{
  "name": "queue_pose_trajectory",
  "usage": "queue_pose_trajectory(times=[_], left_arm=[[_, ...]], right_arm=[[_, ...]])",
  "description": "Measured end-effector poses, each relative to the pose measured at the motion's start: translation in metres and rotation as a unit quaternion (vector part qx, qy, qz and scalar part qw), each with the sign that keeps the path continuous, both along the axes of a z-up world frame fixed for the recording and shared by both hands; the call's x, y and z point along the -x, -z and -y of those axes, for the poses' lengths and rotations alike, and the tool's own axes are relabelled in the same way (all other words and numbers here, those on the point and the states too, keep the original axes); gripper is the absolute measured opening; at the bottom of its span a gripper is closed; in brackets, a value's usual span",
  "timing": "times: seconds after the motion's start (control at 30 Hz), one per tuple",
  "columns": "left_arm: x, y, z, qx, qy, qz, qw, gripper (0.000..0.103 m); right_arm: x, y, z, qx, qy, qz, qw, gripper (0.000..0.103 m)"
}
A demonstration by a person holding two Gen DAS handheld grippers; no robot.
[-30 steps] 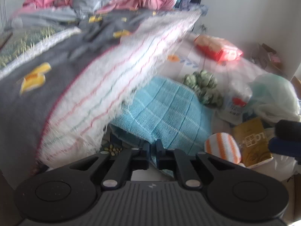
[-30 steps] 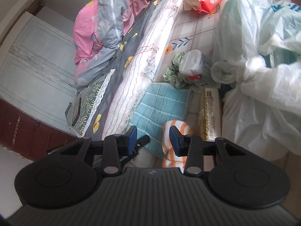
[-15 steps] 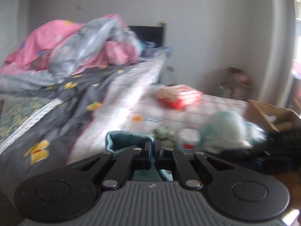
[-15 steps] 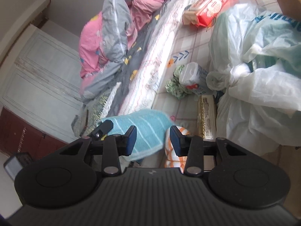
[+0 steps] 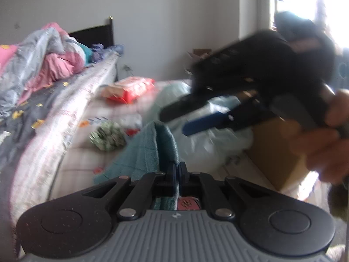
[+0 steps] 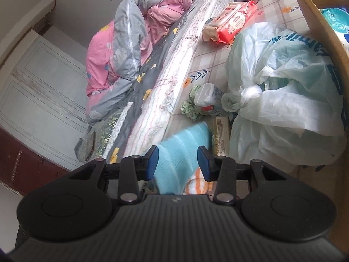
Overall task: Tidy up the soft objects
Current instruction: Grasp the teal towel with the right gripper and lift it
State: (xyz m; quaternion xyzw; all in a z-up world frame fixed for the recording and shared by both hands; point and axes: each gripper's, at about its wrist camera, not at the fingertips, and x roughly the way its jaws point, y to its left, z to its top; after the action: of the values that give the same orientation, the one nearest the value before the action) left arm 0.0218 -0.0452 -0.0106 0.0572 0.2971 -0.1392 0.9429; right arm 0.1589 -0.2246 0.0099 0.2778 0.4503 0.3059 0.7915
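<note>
My left gripper [image 5: 177,170] is shut on a light blue knitted cloth [image 5: 148,152], held up off the floor. The cloth also shows in the right wrist view [image 6: 181,152], hanging blurred between the open fingers of my right gripper [image 6: 177,162], which holds nothing. My right gripper also shows in the left wrist view [image 5: 174,121], blurred, above and to the right of the cloth. An orange-and-white striped soft ball [image 6: 197,182] lies on the floor below the cloth. A green scrunchie-like bundle [image 5: 106,136] lies further off on the tiled floor.
A mattress with a grey sheet and pink and grey bedding [image 6: 135,43] runs along the left. A red wipes pack [image 6: 231,21], a white bottle [image 6: 207,97], a yellow box [image 6: 220,135], tied plastic bags [image 6: 283,100] and a cardboard box [image 5: 274,152] crowd the floor.
My left gripper has lifted the blue cloth off the floor and swung right. The right gripper has risen and now has the cloth hanging between its open fingers.
</note>
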Motion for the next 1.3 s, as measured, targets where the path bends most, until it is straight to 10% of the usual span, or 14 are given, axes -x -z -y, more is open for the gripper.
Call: queue_pose_trajectory(times=[0.27, 0.43, 0.57, 0.67, 0.73, 0.8, 1.3], left_arm=[[0.007, 0.018, -0.012, 0.022, 0.007, -0.027, 0.9994, 0.003], [0.010, 0.017, -0.016, 0.033, 0.015, -0.026, 0.9990, 0.004], [0.011, 0.019, -0.017, 0.035, 0.023, -0.030, 0.9987, 0.004], [0.014, 0.017, -0.019, 0.039, 0.026, -0.031, 0.9984, 0.007], [0.017, 0.015, -0.025, 0.041, 0.028, -0.031, 0.9983, 0.011], [0.022, 0.011, -0.033, 0.051, 0.030, -0.028, 0.9979, 0.014], [-0.025, 0.032, -0.062, 0.091, -0.046, -0.072, 0.9921, 0.017]], right_arm=[[-0.007, 0.018, -0.015, -0.019, -0.025, -0.045, 0.998, 0.039], [0.001, -0.002, -0.018, -0.008, -0.031, -0.010, 0.999, 0.072], [0.000, 0.007, -0.036, 0.045, -0.045, -0.020, 0.998, 0.073], [0.001, 0.023, -0.047, 0.070, -0.055, -0.038, 0.995, 0.059], [0.000, 0.032, -0.049, 0.078, -0.054, -0.050, 0.994, 0.024], [0.003, 0.037, -0.045, 0.077, -0.048, -0.052, 0.994, 0.016], [0.032, -0.002, -0.026, 0.062, -0.075, 0.056, 0.994, 0.011]])
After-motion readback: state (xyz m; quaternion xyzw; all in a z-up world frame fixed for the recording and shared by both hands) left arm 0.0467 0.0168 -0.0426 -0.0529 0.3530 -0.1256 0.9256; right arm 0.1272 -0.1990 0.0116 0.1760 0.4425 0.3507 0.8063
